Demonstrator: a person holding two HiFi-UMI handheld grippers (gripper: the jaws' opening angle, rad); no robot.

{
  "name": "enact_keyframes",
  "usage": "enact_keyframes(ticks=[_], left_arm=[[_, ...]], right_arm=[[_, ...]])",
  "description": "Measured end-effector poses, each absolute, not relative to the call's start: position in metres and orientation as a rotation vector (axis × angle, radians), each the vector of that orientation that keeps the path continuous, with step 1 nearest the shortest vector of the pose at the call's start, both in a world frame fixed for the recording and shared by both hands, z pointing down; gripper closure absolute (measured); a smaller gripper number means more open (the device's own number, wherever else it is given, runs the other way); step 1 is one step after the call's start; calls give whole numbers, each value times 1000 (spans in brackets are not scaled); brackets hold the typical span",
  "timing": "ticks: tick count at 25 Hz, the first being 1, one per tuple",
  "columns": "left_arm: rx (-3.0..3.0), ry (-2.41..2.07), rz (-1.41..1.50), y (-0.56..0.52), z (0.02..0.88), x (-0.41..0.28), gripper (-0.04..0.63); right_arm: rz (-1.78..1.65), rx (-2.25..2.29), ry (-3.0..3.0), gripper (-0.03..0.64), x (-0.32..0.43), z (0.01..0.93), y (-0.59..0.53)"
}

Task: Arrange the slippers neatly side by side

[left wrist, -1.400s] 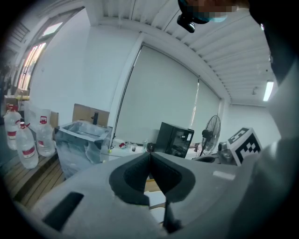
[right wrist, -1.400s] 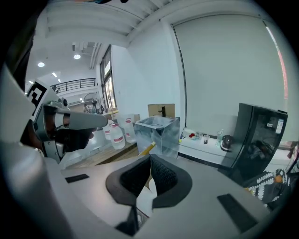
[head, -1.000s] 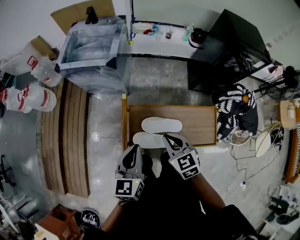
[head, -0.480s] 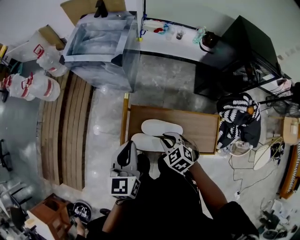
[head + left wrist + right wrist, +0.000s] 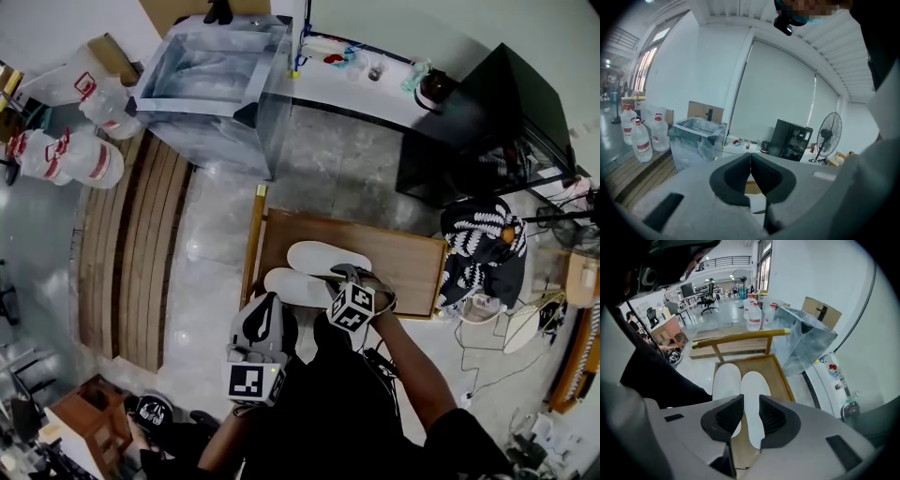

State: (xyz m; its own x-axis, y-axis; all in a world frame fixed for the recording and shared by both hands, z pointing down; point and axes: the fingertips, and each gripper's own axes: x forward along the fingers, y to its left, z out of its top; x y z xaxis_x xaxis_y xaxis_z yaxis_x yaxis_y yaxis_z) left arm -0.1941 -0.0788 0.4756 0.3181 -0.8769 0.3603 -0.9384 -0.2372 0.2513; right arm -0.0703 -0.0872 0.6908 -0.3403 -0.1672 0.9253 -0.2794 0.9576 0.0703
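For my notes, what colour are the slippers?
The slippers are white; clearest in the right gripper view.

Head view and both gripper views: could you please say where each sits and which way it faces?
Head view: on the person's head, steeply down onto the slippers on the platform; left hand-held gripper and right hand-held gripper show.
Left gripper view: on its gripper, facing the glass tank; shut jaws show.
Right gripper view: on its gripper, down at the slippers; opening jaws, pressing nothing.
Shared: slippers, in head view and right gripper view.

grey left tool (image 5: 750,161) and right tool (image 5: 751,404) (black-and-white marker cubes (image 5: 255,381)), black top (image 5: 347,412)
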Motion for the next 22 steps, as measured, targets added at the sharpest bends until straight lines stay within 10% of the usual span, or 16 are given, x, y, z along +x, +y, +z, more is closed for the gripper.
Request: enact_keyframes(ticks=[22], left_arm=[[2182, -1552, 223, -66, 490, -188, 578]], right_arm=[[20, 178, -1776, 523, -53, 782, -100]])
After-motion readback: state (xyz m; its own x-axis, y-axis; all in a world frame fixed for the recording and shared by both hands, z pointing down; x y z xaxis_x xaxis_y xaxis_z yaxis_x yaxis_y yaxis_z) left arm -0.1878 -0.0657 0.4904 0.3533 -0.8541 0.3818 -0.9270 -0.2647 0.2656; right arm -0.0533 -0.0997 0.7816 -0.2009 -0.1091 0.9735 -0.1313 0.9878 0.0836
